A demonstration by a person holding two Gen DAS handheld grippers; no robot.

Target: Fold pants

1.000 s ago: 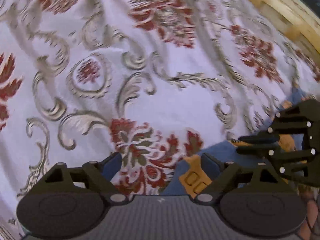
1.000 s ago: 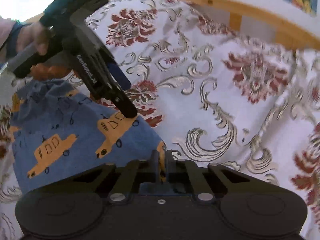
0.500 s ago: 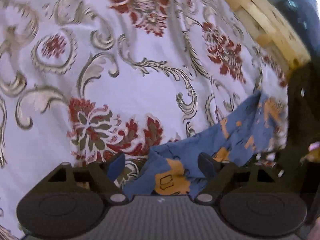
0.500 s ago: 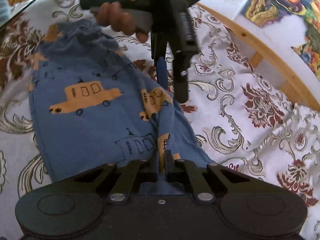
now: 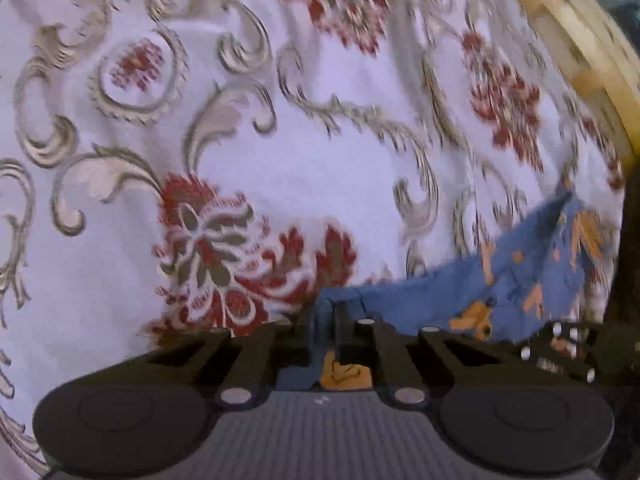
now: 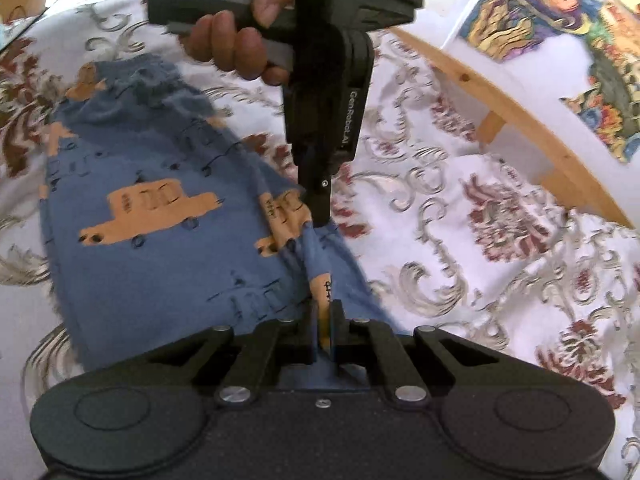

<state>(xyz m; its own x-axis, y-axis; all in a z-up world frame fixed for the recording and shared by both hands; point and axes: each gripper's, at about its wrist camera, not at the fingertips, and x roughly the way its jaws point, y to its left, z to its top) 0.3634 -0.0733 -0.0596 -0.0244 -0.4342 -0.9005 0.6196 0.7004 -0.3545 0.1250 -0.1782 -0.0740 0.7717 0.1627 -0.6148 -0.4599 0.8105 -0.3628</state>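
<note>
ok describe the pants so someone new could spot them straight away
On the white bedspread with red flowers and grey scrolls lies one blue garment, the pants. Orange cars are printed on them, and both tongs pinch one edge.

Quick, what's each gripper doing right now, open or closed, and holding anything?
Left gripper: closed on an edge of the blue cotton pants with orange cars.
Right gripper: closed on another edge of the pants.

The left tool [image 5: 326, 320] pinches the blue pants [image 5: 420, 300] above the floral bedspread [image 5: 280, 160].
</note>
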